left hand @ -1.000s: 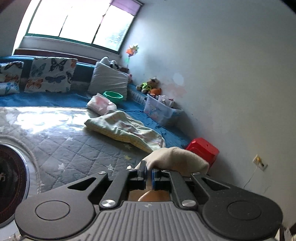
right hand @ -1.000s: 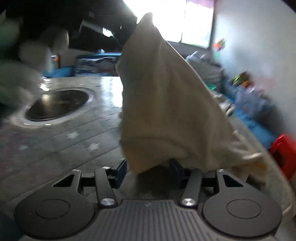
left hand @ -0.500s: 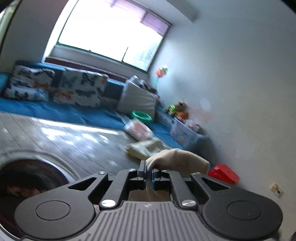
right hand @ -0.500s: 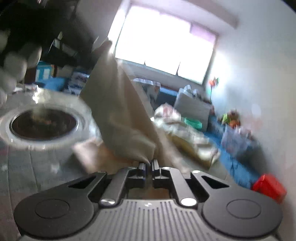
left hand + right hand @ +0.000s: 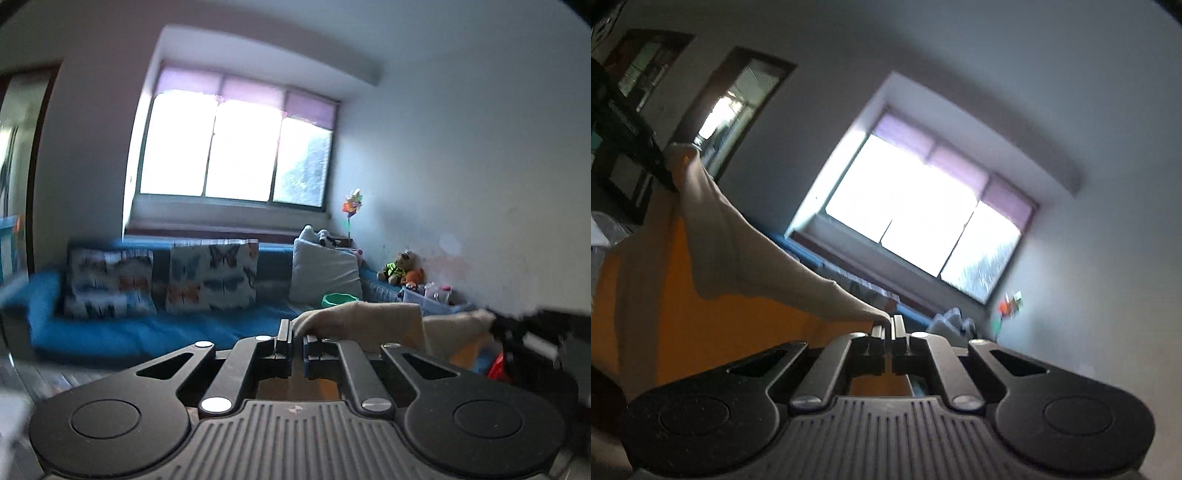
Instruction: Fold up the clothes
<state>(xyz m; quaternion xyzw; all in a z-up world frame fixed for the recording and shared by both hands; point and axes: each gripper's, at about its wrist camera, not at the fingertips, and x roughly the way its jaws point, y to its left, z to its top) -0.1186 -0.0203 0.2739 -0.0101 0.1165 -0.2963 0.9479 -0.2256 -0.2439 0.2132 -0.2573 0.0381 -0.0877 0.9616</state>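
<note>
A cream-coloured cloth garment [image 5: 373, 321] with an orange inner side hangs in the air, stretched between the 2 grippers. In the left wrist view its top edge runs from the left gripper [image 5: 294, 338], whose black jaws are clamped on 1 corner, across to the right gripper [image 5: 517, 332] at the right edge, where the other corner is pinched. In the right wrist view the same cloth [image 5: 746, 251] spans from the right gripper [image 5: 888, 328], jaws closed tight on a corner of the fabric, up to the left gripper [image 5: 646, 155] at the upper left, with the orange side sagging below. Behind the garment lies a blue cushioned bench [image 5: 155, 328] with 2 butterfly-print pillows [image 5: 212, 275], a grey pillow [image 5: 325, 275] and a green bowl [image 5: 340, 298]. A teddy bear [image 5: 400, 264] sits by the white wall, under a colourful pinwheel [image 5: 351, 203]. A wide 3-pane window [image 5: 236, 147] with purple blinds glares bright.
</note>
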